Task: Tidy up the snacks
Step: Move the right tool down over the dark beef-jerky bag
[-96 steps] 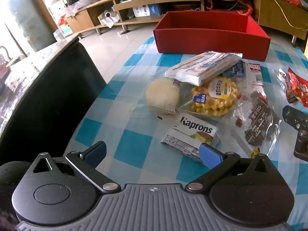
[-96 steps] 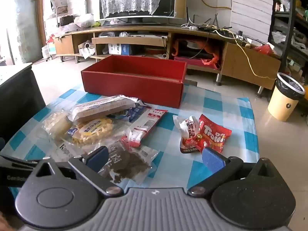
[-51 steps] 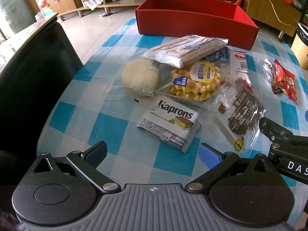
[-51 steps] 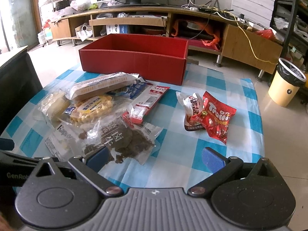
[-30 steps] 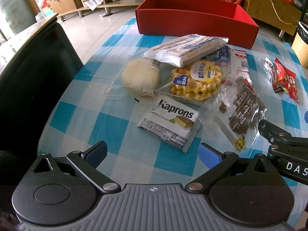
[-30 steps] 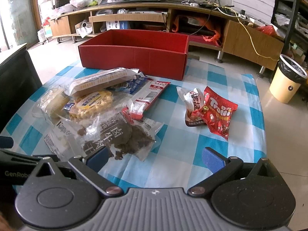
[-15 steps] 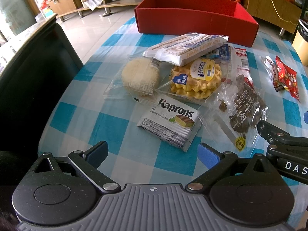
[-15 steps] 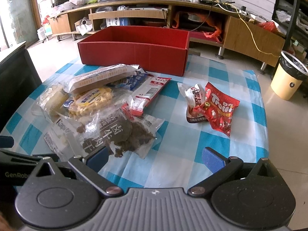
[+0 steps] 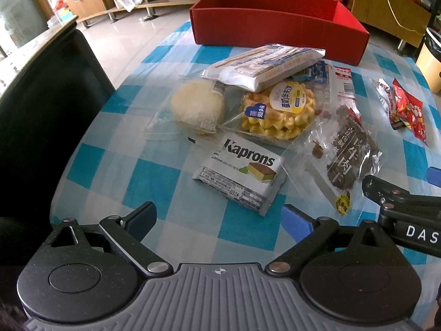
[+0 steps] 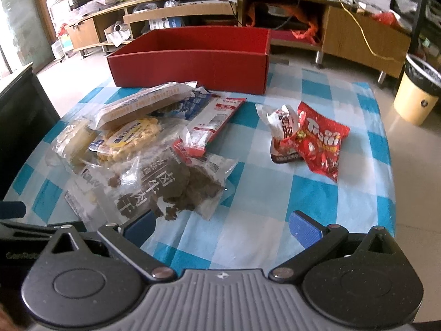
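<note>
Snacks (image 9: 270, 115) heaped before red box (image 9: 278, 31), both grippers' fingers (image 9: 142, 216) apart

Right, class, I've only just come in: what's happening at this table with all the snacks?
A person holds a two-finger tool in each hand above a blue-checked tablecloth. The left tool and right tool are both open and hold nothing. Snack packets lie loose on the cloth: a Kaprons wafer, a waffle pack, dried meat and a red Trolli bag. No snack can be seen in the red box behind them, so sorting hasn't started.
</note>
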`<state>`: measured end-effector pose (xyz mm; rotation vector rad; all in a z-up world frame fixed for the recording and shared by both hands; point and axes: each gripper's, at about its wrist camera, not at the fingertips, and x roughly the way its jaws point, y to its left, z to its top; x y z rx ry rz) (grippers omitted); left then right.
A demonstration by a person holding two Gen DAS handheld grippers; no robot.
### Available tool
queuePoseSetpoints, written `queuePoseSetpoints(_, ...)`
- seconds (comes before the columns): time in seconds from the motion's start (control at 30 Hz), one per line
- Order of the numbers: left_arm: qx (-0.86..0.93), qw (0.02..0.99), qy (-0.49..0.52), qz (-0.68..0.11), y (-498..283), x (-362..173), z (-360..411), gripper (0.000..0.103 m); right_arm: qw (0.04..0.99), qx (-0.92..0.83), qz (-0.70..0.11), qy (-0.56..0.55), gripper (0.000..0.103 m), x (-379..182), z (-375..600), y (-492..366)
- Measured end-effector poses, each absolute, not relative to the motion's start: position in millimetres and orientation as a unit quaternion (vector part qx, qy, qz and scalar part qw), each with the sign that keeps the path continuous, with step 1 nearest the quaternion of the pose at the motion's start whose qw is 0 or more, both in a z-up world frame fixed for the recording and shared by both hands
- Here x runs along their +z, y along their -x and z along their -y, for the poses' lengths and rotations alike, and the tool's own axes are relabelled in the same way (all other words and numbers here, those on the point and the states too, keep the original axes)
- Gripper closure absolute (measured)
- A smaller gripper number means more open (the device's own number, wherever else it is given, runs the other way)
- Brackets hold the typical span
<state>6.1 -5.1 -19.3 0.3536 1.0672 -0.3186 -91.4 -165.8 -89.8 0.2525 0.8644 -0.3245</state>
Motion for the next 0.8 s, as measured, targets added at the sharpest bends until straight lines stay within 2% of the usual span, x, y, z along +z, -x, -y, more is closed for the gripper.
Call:
queuePoseSetpoints(0.3, -0.15, 0.83, -0.145, -0.517, -16, -21, -5, 0.002, 0.886, -0.147, -0.42, -0.13, 0.0, -90, 169, 78)
queuePoseSetpoints(0.8, -0.162, 0.833, -0.078, -0.524, -29, -3, -28, 0.001, 0.823, -0.166, -0.448, -0.308, 0.0, -94, 178, 30)
